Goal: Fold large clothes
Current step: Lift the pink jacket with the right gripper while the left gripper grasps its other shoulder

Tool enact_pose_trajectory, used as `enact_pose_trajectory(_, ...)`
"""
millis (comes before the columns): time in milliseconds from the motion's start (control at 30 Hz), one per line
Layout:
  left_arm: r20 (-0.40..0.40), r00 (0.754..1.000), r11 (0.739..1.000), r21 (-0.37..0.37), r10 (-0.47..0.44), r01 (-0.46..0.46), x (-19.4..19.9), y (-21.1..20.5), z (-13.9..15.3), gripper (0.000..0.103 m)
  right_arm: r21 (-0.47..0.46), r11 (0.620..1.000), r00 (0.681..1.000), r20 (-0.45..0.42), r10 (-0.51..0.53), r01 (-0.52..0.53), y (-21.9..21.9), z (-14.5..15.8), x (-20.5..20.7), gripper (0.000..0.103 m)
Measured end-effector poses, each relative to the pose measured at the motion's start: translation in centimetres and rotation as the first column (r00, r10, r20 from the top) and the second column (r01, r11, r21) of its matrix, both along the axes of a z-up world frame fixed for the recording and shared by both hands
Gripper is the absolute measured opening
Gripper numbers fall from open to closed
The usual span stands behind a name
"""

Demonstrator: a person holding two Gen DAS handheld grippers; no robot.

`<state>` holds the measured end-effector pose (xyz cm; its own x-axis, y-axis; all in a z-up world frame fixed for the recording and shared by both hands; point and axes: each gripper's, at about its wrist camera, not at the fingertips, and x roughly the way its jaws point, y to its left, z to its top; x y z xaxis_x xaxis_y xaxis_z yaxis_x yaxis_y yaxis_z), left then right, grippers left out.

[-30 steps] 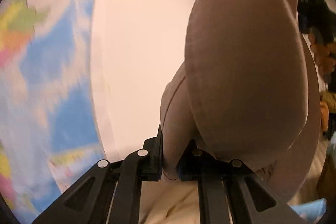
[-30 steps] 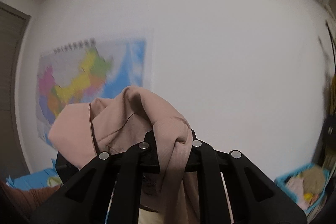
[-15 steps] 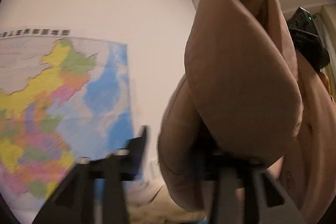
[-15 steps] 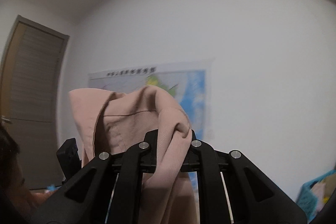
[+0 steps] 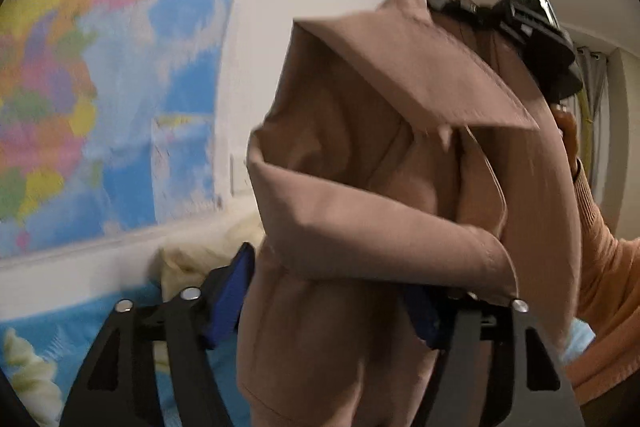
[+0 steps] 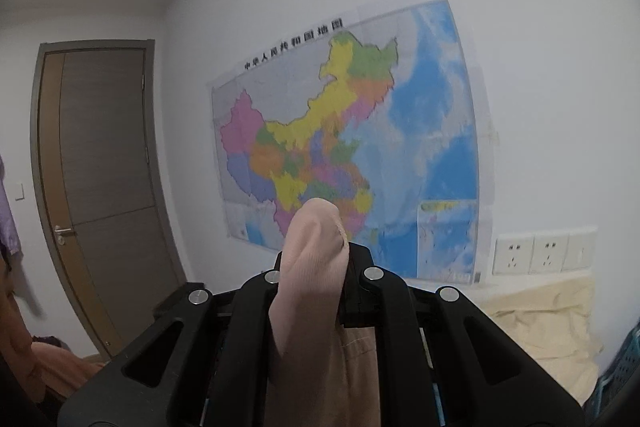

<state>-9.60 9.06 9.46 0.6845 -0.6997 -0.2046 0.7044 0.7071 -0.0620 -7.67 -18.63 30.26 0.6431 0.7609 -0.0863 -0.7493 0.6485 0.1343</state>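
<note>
Left wrist view: we see left gripper (image 5: pixel 334 291) with fingers spread wide, pink garment (image 5: pixel 380 187) draped between and over them, hanging loose, not pinched. Right gripper (image 5: pixel 532 27) visible above, at garment's top edge. Wall map (image 5: pixel 100 87) behind.

Right wrist view: we see right gripper (image 6: pixel 314 269) fingers clamped on garment fold (image 6: pixel 310 267); cloth hangs below. Map (image 6: pixel 348 131), door (image 6: pixel 100 167), wall sockets (image 6: pixel 540 253) ahead.

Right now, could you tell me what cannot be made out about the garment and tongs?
Left wrist view: the pink garment hides the left tongs' right pad and runs off the bottom edge.
Same view: blur smears the map.
Right wrist view: the right tongs cover the garment below the pinched fold.
</note>
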Motion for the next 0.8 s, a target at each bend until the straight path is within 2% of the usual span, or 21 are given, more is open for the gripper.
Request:
enact_pose_trajectory(33,-0.015,1.0,1.0,-0.005,-0.018,0.018,0.5,0.2,-0.8,0.068,0.005,1.0,1.0,-0.003,-0.001,0.001,0.1,0.0,0.3,0.009)
enact_pose_trajectory(100,-0.074,0.996,0.998,-0.045,-0.055,0.051,2.0,1.2,-1.9,0.083,0.021,1.0,1.0,-0.005,0.005,-0.005,-0.7,-0.5,-0.1,0.009)
enact_pose_trajectory(200,-0.095,0.994,0.994,-0.102,-0.049,0.039,3.3,3.5,-3.3,0.085,0.038,0.999,1.0,0.017,0.004,-0.005,-1.7,-0.1,-0.7,0.009)
enact_pose_trajectory(267,-0.122,0.987,0.991,-0.102,-0.103,0.091,4.0,4.4,-4.4,0.094,0.043,0.999,0.999,0.032,0.002,-0.004,-2.4,0.0,-1.4,0.009)
enact_pose_trajectory(367,-0.166,0.972,0.985,-0.063,-0.169,0.16,4.4,3.8,-6.1,0.096,0.032,0.999,0.999,0.031,0.009,-0.01,-2.5,-0.3,-1.6,0.009)
enact_pose_trajectory(433,-0.18,0.965,0.981,-0.01,-0.192,0.194,4.7,2.0,-7.2,0.096,0.022,1.0,1.0,0.027,0.012,-0.012,-2.3,-0.4,-1.5,0.009)
enact_pose_trajectory(467,-0.19,0.961,0.979,-0.003,-0.2,0.204,5.3,1.2,-7.5,0.093,0.013,1.0,1.0,0.025,0.016,-0.016,-2.2,-0.4,-1.6,0.009)
enact_pose_trajectory(500,-0.2,0.96,0.98,0.006,-0.196,0.201,5.8,0.3,-7.8,0.068,0.012,1.0,1.0,0.023,0.014,-0.014,-2.0,-0.4,-1.6,0.009)
enact_pose_trajectory(533,-0.212,0.959,0.981,0.011,-0.187,0.194,6.3,-0.3,-8.0,0.048,0.01,1.0,1.0,0.018,0.014,-0.015,-1.9,-0.3,-1.6,0.009)
enact_pose_trajectory(567,-0.228,0.958,0.983,0.007,-0.175,0.182,5.7,-0.4,-8.5,0.012,0.005,1.0,1.0,0.02,0.011,-0.011,-1.7,-0.3,-1.6,0.009)
enact_pose_trajectory(600,-0.238,0.959,0.987,-0.005,-0.155,0.159,5.8,-0.2,-8.3,0.007,-0.004,1.0,1.0,0.026,-0.001,0.001,-1.7,-0.1,-2.0,0.009)
enact_pose_trajectory(667,-0.207,0.973,0.994,-0.055,-0.102,0.092,4.8,1.3,-6.7,0.006,-0.017,1.0,0.999,0.043,-0.018,0.019,-1.9,0.2,-2.5,0.009)
enact_pose_trajectory(733,-0.131,0.99,0.994,-0.102,-0.055,0.042,2.6,3.5,-4.0,0.006,-0.015,0.999,0.997,0.074,-0.039,0.04,-2.7,1.1,-4.0,0.009)
enact_pose_trajectory(800,-0.026,0.999,0.991,-0.129,0.018,-0.021,-0.7,6.0,0.0,0.006,-0.007,0.998,0.991,0.116,-0.068,0.069,-3.7,2.1,-5.9,0.009)
